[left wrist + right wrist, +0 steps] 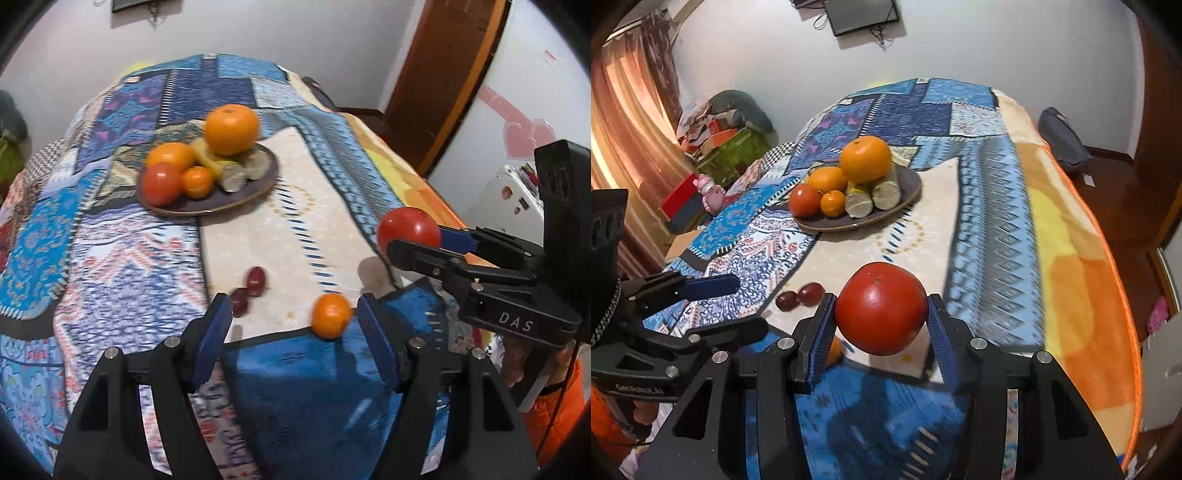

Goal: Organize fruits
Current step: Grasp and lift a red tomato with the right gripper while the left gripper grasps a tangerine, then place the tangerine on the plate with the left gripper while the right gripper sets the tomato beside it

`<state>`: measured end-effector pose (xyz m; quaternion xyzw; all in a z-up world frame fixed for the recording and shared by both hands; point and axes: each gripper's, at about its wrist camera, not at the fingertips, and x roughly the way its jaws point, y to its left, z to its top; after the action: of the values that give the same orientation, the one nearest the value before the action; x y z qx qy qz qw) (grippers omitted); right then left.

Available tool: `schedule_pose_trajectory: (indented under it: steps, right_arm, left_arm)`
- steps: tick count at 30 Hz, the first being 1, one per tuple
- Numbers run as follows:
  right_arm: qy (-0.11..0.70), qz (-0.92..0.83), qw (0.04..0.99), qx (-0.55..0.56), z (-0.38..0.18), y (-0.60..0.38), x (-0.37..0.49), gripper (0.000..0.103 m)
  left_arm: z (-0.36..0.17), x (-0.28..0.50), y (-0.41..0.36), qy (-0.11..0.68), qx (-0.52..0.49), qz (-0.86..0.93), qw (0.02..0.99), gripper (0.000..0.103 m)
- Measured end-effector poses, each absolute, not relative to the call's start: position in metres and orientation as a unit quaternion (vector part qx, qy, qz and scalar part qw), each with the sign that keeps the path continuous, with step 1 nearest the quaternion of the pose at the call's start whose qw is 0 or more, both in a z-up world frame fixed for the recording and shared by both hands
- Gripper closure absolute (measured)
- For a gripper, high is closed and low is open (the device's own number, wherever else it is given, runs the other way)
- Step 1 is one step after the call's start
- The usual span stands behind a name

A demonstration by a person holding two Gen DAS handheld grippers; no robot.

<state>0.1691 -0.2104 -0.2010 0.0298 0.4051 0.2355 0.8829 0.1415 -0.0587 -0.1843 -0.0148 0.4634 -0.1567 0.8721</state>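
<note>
Right gripper (881,314) clamping red tomato (881,308) (stem dimple facing up toward camera), left gripper (295,321) spread, holding nothing

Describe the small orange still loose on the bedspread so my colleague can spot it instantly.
Start from the plate piled with fruit on the patterned bedspread, then come toward the near edge. The loose small orange lies there alone, just inside the open left gripper; the two dark red grapes to its left are smaller.

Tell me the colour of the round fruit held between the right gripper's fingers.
Red: the round glossy tomato-like fruit, clearest in the right wrist view.
</note>
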Motion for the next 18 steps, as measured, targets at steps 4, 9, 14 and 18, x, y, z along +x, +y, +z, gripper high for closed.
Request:
schedule_pose_trajectory:
  steps: [4,9,14,18]
  right_arm:
    - [0.41,0.228,0.882,0.04,-0.204,-0.221,0.165,0.058]
    - [0.413,0.223,0.882,0.053,-0.205,-0.23,0.161,0.057]
    - [0.415,0.223,0.88,0.053,-0.208,-0.231,0.161,0.057]
    - [0.418,0.226,0.878,0.052,-0.209,-0.228,0.164,0.057]
  left_arm:
    - [-0.196,0.146,-0.08,0.473,0.001,-0.17,0.864,0.045]
    - [-0.219,0.155,-0.095,0.493,0.026,-0.168,0.853,0.059]
    - [-0.231,0.16,-0.098,0.501,0.02,-0.171,0.848,0.073]
    - [-0.225,0.158,-0.092,0.491,0.011,-0.173,0.854,0.073]
